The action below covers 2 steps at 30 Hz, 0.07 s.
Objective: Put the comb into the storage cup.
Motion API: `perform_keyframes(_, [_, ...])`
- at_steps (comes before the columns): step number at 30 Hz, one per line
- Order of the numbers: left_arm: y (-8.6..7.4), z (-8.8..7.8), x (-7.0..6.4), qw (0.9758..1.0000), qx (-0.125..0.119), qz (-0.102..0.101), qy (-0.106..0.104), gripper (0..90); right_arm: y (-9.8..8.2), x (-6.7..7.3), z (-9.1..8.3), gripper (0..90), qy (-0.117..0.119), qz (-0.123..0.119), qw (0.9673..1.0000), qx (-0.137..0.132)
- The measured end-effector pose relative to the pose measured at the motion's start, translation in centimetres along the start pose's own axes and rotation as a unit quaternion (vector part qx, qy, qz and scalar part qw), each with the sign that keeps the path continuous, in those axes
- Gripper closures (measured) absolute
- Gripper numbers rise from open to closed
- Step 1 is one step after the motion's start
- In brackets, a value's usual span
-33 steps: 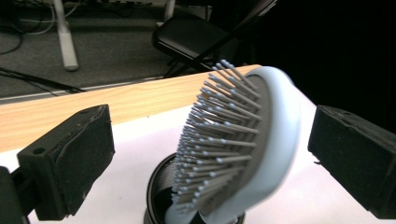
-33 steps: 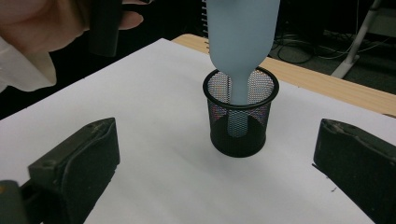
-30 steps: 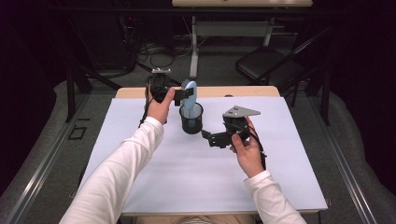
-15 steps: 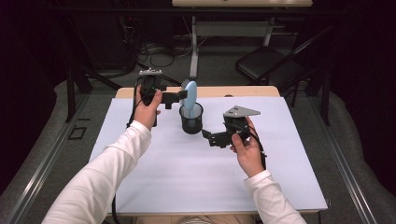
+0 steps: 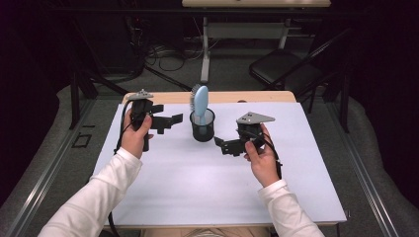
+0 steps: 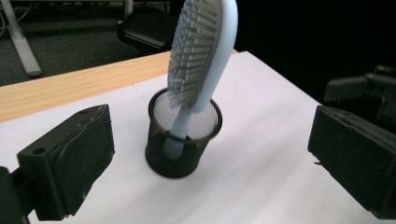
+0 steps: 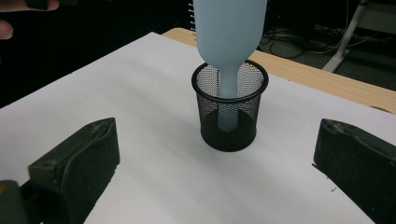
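A light blue hairbrush (image 5: 199, 101) stands handle-down in a black mesh cup (image 5: 202, 129) near the far middle of the white table. The brush leans on the cup's rim, its bristled head above it. My left gripper (image 5: 170, 117) hangs to the cup's left, open, jaws pointing at the cup with nothing between them. My right gripper (image 5: 224, 144) is just right of the cup and a little nearer, also open and not holding anything. In the left gripper view the brush (image 6: 201, 56) and cup (image 6: 182, 140) sit beyond the wide-apart jaws. In the right gripper view the cup (image 7: 229, 112) and the brush's back (image 7: 229, 28) face me.
The white table top (image 5: 197, 187) has a wooden strip (image 5: 232, 97) along its far edge. Beyond it are a dark folding chair (image 5: 286, 74), a desk leg (image 5: 204, 54) and floor cables. The person's sleeves come in from the bottom.
My left gripper has drawn back to the left, away from the brush head and the cup, and a little nearer the person. The brush stays in the cup. The right gripper has barely moved.
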<state>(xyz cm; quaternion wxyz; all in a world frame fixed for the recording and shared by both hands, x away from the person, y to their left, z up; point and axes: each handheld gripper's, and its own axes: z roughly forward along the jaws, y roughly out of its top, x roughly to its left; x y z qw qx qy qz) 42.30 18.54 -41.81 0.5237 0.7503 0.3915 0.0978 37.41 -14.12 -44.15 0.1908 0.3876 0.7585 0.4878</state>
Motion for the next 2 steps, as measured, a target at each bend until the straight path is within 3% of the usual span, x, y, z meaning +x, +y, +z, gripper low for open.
perform_keyframes(2, [-0.72,-0.52,0.32,1.0,0.003,0.001,0.005,0.4,-0.05,-0.01,0.08,0.0,-0.002,0.0,1.0,0.005])
